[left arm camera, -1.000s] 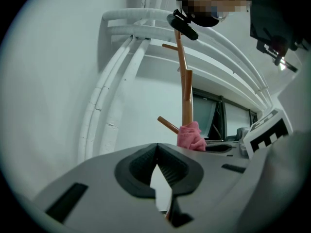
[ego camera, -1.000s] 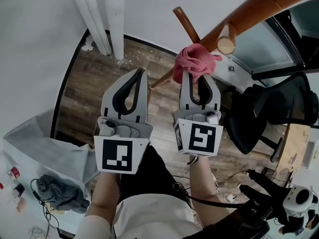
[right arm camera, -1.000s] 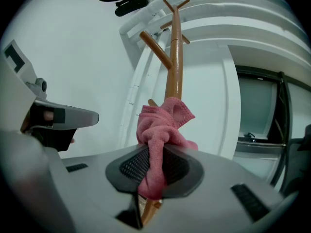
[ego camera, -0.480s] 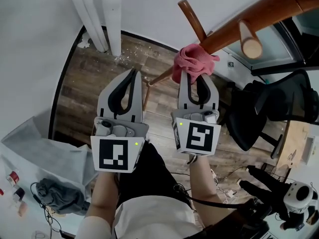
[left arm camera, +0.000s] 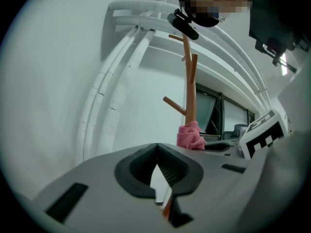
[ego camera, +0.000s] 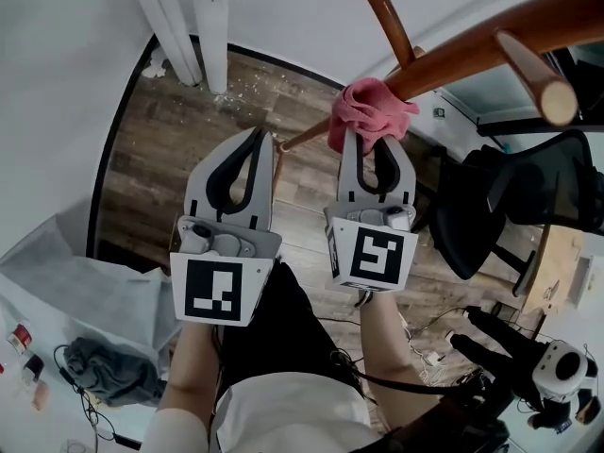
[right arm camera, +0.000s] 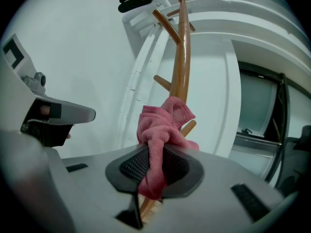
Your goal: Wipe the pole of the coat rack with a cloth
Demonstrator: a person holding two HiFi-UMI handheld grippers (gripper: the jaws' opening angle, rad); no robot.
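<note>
Right gripper [ego camera: 376,144] pinches pink cloth [ego camera: 366,111], bunched against pole [ego camera: 453,59] of coat rack. Left gripper [ego camera: 259,138] beside it, jaws together, empty. I judge risk: loose folds catch on peg [ego camera: 385,12] (one juts close by), cloth tugs out of grip.

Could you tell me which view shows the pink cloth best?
The right gripper view: the pink cloth sits large at centre, pinched in the right claw against the pole. The head view shows it bunched; the left gripper view, small.
</note>
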